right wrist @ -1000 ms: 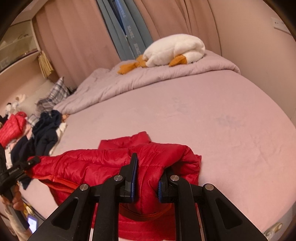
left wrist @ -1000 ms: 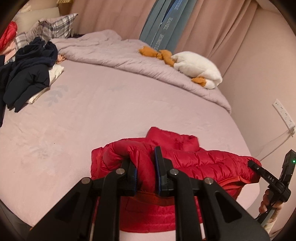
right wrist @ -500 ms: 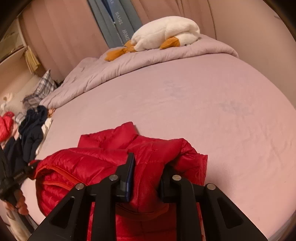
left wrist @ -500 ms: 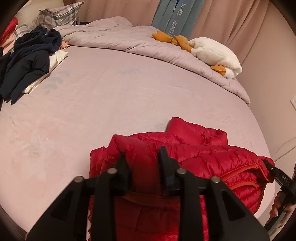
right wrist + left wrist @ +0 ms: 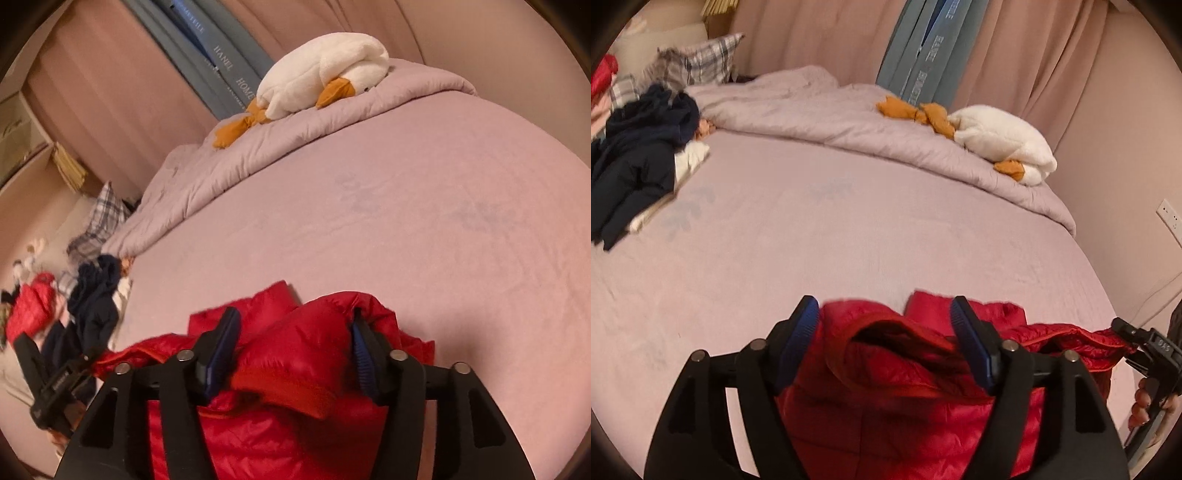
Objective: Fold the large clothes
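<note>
A red puffer jacket point(image 5: 897, 373) lies bunched on the pink bed sheet point(image 5: 849, 240) near the bed's front edge. My left gripper point(image 5: 884, 317) stands over its left part. Its jaws are opening, and a loose fold sits between the blue pads without being pressed. In the right wrist view the jacket point(image 5: 295, 362) bulges up between the fingers of my right gripper point(image 5: 291, 332). Those jaws are opening too and no longer pinch it. The right gripper point(image 5: 1145, 343) also shows at the jacket's far right end, held by a hand point(image 5: 1145, 406).
A lilac quilt point(image 5: 831, 118) runs along the back of the bed with a white plush duck point(image 5: 1001, 140) on it. Dark navy clothes point(image 5: 639, 158) are piled at the left, beside plaid pillows point(image 5: 709, 59). A wall socket point(image 5: 1169, 218) is on the right wall.
Both grippers were shut on folds of the red jacket; now both have spread wide and let go. The jacket has settled onto the sheet, and both cameras have moved forward.
</note>
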Tool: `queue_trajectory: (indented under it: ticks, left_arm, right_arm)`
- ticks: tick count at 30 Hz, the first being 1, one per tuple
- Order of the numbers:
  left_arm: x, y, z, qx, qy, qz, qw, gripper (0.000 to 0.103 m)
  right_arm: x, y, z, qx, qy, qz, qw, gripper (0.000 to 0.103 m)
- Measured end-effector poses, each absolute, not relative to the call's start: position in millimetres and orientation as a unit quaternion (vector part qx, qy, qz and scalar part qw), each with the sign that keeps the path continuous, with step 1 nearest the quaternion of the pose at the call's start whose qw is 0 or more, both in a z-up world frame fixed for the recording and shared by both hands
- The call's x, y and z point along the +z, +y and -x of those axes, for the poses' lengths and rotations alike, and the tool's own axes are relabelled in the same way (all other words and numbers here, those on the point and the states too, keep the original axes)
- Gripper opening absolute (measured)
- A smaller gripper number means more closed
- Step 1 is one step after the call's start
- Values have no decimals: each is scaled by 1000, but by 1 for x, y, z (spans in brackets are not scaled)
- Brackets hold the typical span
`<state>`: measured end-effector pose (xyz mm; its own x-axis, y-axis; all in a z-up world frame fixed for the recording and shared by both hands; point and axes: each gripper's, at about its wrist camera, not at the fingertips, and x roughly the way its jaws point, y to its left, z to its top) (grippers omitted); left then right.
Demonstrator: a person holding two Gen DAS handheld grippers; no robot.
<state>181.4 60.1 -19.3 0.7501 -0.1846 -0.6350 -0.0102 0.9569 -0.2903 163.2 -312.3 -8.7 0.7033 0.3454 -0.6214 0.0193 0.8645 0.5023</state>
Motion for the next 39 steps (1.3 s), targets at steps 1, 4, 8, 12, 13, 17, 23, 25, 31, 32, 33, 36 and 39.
queue_trajectory:
  ticks: [1, 4, 8, 12, 13, 17, 23, 25, 31, 32, 33, 36, 39]
  left_arm:
    - [-18, 60, -183, -47, 348, 136, 926, 74]
    - [-17, 65, -186, -40, 351, 135, 926, 74]
    - [-15, 79, -184, -35, 353, 146, 924, 74]
    - [-15, 92, -183, -20, 356, 161, 920, 74]
    - [-15, 95, -183, -20, 358, 160, 920, 74]
    - [-22, 94, -188, -24, 377, 153, 913, 74]
    - [-46, 80, -206, -69, 426, 143, 891, 73]
    - [-54, 73, -213, -94, 437, 140, 884, 73]
    - [-79, 58, -232, -84, 470, 106, 872, 54]
    - [-86, 58, -237, -74, 482, 104, 867, 50]
    - [-92, 58, -240, -63, 491, 103, 863, 41]
    - [-103, 63, -242, -36, 499, 106, 859, 13]
    - [-95, 68, -233, -19, 472, 114, 874, 10]
  right_arm:
    - [-7, -315, -164, 90, 369, -250, 891, 62]
    - [-2, -319, -166, 73, 360, -241, 898, 65]
    - [4, -322, -162, 50, 350, -216, 910, 65]
    - [11, -330, -161, 29, 342, -193, 919, 65]
    - [12, -332, -161, 24, 342, -185, 921, 65]
    - [8, -332, -167, 31, 357, -161, 920, 65]
    - [-14, -316, -192, 52, 406, -127, 903, 65]
    - [-24, -311, -202, 63, 425, -127, 894, 65]
    - [-55, -296, -228, 60, 474, -93, 874, 65]
    - [-59, -296, -230, 62, 477, -93, 872, 59]
    - [-61, -295, -231, 67, 482, -93, 868, 46]
    - [-63, -291, -229, 53, 479, -68, 874, 7]
    - [-48, -297, -223, 51, 450, -94, 887, 5]
